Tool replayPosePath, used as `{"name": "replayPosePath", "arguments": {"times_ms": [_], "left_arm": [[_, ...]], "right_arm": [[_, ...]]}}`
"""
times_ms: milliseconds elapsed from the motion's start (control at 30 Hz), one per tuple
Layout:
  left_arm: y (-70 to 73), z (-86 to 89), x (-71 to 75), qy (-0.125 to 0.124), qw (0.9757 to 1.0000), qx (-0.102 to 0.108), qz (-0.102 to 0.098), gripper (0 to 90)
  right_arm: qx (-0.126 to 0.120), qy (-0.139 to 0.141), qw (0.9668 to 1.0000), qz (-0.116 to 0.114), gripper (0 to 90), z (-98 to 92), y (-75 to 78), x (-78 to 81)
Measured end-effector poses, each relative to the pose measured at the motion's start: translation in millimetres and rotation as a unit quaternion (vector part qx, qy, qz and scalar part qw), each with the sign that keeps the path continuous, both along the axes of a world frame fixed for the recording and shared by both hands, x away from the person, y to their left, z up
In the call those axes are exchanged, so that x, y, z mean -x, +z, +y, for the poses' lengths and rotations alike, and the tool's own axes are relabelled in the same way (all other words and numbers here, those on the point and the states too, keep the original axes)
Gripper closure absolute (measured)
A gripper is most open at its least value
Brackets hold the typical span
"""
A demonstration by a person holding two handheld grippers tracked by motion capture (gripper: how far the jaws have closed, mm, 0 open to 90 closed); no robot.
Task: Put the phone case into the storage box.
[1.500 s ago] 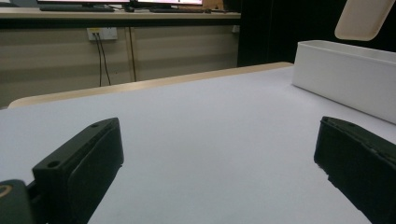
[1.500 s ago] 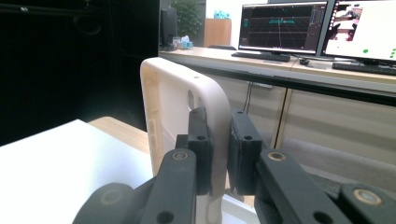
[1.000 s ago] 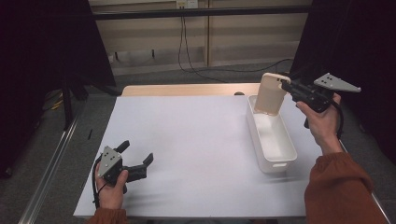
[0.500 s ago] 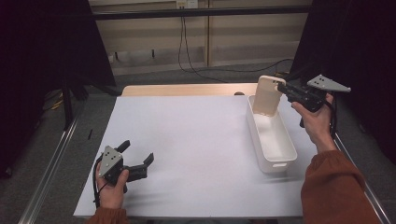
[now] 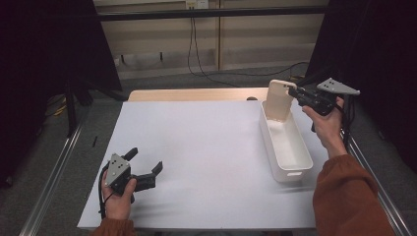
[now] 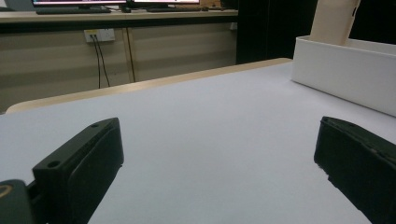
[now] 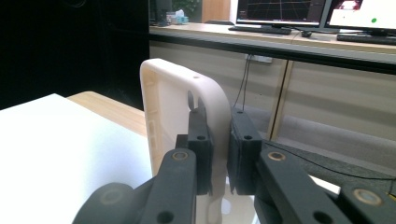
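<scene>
Right gripper: jaws clamped on one side wall of the phone case, held upright over the bin at its 12 o'clock end; left gripper: jaws wide open, empty, resting at the table's 7 o'clock. Risk: a thin-edge grip may let the case pivot or catch the bin rim; lower it squarely. Versus earlier frames, the case sits lower, nearer the bin; the left gripper is unmoved.

Cream phone case upright, one edge clamped between the black tongs, white tabletop at left
</scene>
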State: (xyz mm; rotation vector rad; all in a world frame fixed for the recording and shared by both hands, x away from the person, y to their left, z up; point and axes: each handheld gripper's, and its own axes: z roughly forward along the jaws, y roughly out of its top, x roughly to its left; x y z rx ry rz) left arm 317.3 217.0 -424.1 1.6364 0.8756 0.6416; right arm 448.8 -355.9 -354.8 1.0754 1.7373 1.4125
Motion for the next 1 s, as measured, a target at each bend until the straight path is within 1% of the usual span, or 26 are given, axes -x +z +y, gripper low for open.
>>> {"name": "replayPosePath", "arguments": {"times_ms": [167, 300, 367, 400, 633, 833, 1000], "left_arm": [[-0.3, -1.0, -0.3, -0.003, 1.0000, -0.002, -0.001, 1.6], [-0.3, -0.7, -0.6, -0.003, 1.0000, -0.003, -0.001, 1.6], [-0.4, -0.8, -0.7, -0.002, 1.0000, -0.003, 0.000, 1.6], [-0.3, -0.7, -0.6, -0.003, 1.0000, -0.004, -0.001, 1.6], [-0.3, -1.1, -0.3, -0.003, 1.0000, 0.000, -0.001, 1.6], [-0.4, -0.7, -1.1, -0.005, 1.0000, -0.003, -0.001, 1.6], [-0.5, -0.8, -1.5, -0.006, 1.0000, -0.006, -0.002, 1.6]], "right_arm": [[-0.003, -0.009, 1.0000, 0.000, 81.4, -3.6, -2.9, -3.4], [-0.006, -0.009, 0.9999, 0.003, 81.4, -5.0, -5.5, -5.6], [-0.002, -0.008, 0.9999, 0.006, 81.4, -4.7, -7.6, -7.7], [-0.006, -0.008, 0.9999, 0.007, 81.4, -4.2, -8.5, -8.5], [-0.001, -0.009, 0.9999, 0.013, 81.4, 0.0, -15.4, -14.9], [-0.005, -0.013, 0.9998, 0.016, 81.4, 0.2, -21.6, -19.8], [-0.002, -0.010, 0.9997, 0.020, 81.4, 1.3, -26.8, -22.3]]}}
